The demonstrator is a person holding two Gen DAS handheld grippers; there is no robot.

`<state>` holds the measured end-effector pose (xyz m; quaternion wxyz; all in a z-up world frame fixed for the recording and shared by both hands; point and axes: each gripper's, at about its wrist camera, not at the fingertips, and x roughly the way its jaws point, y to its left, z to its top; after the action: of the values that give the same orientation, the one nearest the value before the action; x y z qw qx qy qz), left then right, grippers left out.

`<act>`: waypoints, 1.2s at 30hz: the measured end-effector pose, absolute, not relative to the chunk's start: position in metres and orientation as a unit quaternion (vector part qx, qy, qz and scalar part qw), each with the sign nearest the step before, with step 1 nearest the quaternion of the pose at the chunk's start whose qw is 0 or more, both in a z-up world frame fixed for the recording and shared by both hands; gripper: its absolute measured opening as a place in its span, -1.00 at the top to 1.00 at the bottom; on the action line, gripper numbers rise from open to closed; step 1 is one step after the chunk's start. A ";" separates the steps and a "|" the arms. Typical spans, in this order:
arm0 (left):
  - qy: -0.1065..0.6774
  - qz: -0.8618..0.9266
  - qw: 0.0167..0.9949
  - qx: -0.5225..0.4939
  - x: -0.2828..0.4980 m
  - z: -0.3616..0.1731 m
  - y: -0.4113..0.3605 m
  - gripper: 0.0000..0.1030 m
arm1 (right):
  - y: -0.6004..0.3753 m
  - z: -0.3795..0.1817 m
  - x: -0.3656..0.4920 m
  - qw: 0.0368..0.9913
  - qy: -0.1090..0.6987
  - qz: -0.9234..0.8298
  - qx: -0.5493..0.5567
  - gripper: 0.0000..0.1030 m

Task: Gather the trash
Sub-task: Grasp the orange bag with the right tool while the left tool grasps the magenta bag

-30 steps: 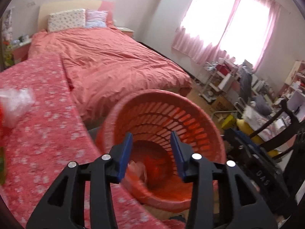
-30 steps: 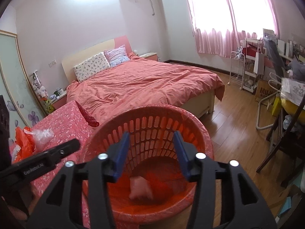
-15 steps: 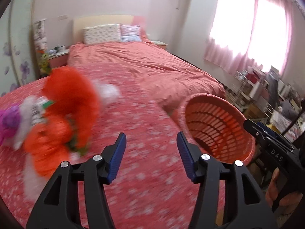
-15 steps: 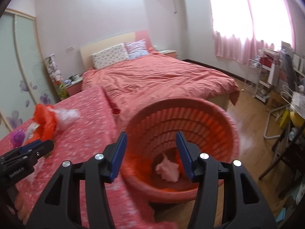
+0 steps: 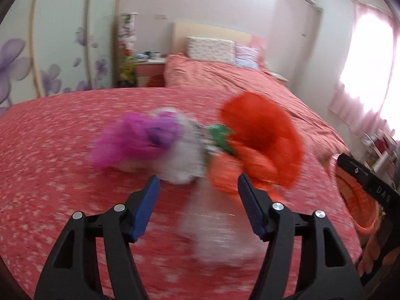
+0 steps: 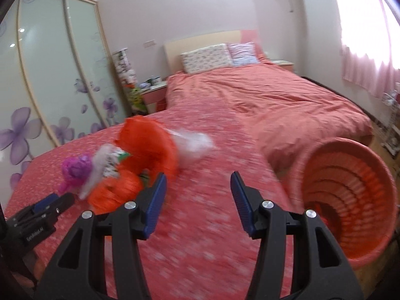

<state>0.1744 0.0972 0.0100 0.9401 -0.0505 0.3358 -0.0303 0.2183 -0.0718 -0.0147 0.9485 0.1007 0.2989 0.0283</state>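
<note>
A heap of trash lies on the red flowered cloth (image 5: 50,175): a red-orange plastic bag (image 5: 262,140), a purple bag (image 5: 135,140), white crumpled plastic (image 5: 180,160) and a clear wrapper (image 5: 215,235). My left gripper (image 5: 197,195) hangs just short of the heap, its jaws opening, nothing pressed between them; the clear wrapper lies under the gap. My right gripper (image 6: 197,195) is open and empty over the cloth, with the red-orange bag (image 6: 147,147) to its left and the orange laundry basket (image 6: 350,200) to its right.
The bed (image 6: 262,95) with pink cover and pillows stands behind. A wardrobe with flower-print sliding doors (image 6: 50,75) fills the left wall. A nightstand (image 6: 152,92) sits by the bed. Curtained window (image 6: 370,37) at the right.
Both grippers have swung left, away from the basket and toward the trash heap on the cloth. The left jaws have spread wider. The basket has slid to the right edge of both views.
</note>
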 end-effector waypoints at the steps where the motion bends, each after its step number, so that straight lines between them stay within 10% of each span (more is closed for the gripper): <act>1: 0.330 -0.017 0.942 -0.049 0.176 0.009 0.105 -0.30 | -0.063 -0.014 0.227 0.948 0.299 0.033 0.100 -0.01; 10: 0.329 0.035 0.942 -0.061 0.194 -0.005 0.160 -0.37 | -0.025 -0.024 0.293 0.942 0.326 0.031 0.074 0.13; 14: 0.335 0.022 0.940 -0.067 0.200 -0.008 0.166 -0.37 | -0.022 -0.041 0.300 0.933 0.352 0.037 0.068 0.92; 30: 0.358 -0.013 0.929 -0.090 0.248 -0.001 0.163 -0.33 | -0.035 -0.011 0.254 0.950 0.294 0.056 0.086 0.95; 36: 0.381 -0.039 0.919 -0.091 0.254 -0.012 0.159 0.26 | -0.040 -0.009 0.247 0.951 0.294 0.049 0.081 0.95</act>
<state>0.2542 0.1591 -0.0120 0.9195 -0.0907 0.3805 -0.0388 0.2473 -0.0401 -0.0094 0.9511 0.0806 0.2942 0.0490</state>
